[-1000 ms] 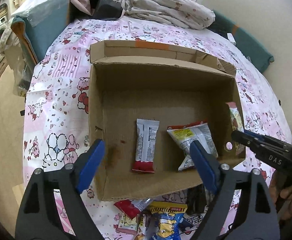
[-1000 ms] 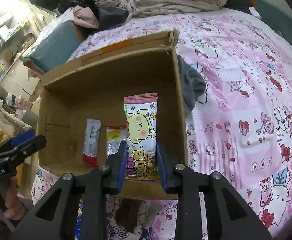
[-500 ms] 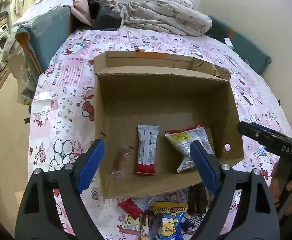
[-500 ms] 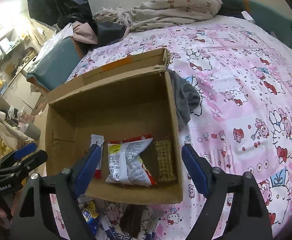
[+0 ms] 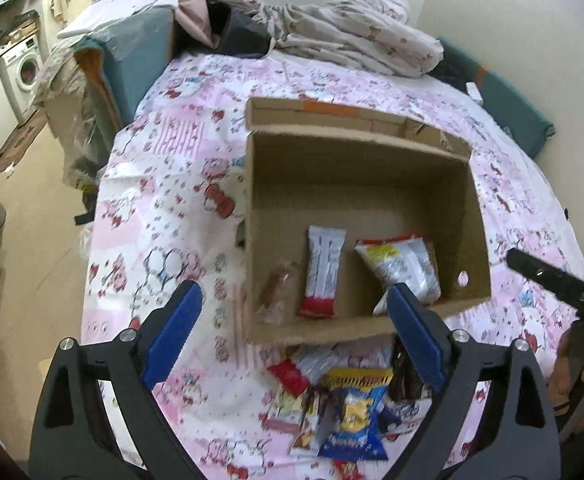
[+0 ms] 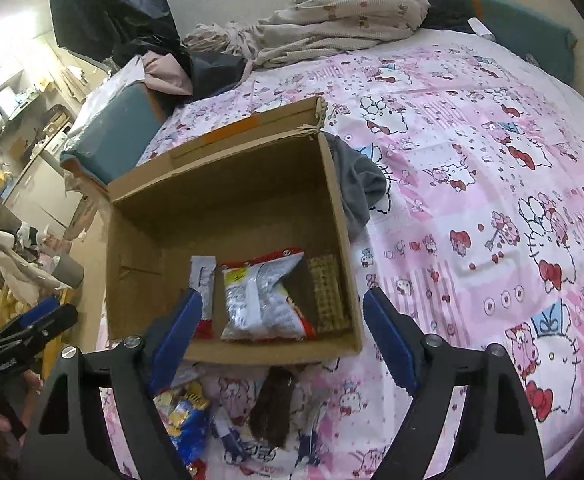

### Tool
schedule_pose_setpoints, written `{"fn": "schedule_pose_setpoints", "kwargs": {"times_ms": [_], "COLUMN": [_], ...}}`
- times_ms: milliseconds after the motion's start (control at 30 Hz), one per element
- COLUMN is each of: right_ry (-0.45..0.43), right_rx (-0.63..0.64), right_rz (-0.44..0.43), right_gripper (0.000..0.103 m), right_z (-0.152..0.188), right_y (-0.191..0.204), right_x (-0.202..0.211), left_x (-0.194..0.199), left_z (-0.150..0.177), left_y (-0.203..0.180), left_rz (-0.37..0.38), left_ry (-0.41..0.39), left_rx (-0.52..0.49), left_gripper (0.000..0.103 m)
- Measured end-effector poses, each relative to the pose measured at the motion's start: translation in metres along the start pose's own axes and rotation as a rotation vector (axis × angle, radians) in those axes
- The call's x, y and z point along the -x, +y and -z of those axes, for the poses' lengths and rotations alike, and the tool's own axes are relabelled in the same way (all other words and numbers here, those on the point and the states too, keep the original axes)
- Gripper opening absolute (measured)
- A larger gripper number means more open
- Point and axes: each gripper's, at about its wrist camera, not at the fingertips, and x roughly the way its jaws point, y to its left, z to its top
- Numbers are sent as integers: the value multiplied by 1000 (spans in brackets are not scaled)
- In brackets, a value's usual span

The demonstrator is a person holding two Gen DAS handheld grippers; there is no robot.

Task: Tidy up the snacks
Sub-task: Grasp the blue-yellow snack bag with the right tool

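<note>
Pink bedspread [image 5: 164, 208]; white-and-red bar [image 5: 323, 272] lengthwise toward box's [image 5: 356, 152] far wall.

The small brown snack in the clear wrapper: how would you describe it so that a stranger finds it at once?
Find the open cardboard box on the pink bedsheet. Three packets lie along its near wall; the small brown snack is the leftmost, beside the white and red bar. Only its wrapper is see-through.
</note>
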Motion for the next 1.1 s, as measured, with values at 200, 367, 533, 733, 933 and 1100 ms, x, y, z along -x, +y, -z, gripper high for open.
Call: {"fn": "schedule_pose_setpoints", "kwargs": {"times_ms": [200, 367, 533, 733, 933, 1100], "right_ry": [23, 47, 125, 316, 514, 606], "right_rx": [-52, -72, -111, -131, -182, -216], "right_rz": [-39, -74, -157, -232, -269, -231], "right_gripper": [85, 89, 89, 90, 85, 72], "right_z": [25, 46, 66, 90, 115, 126], "right_y": [-1, 3, 8, 27, 51, 66], "right_x": [15, 24, 19, -18, -70, -110], "left_x": [13, 18, 22, 18, 13, 12], "left_z": [22, 37, 46, 53, 54, 52], "left_y": [7, 14, 26, 41, 48, 49], "left_rz": [-14, -13, -14, -44, -45, -26], "left_ry": [26, 54, 71, 107, 125, 130], "left_rx": [3, 22, 78, 143, 188, 207], "left_gripper": [92, 92, 92, 92, 92, 92]}}
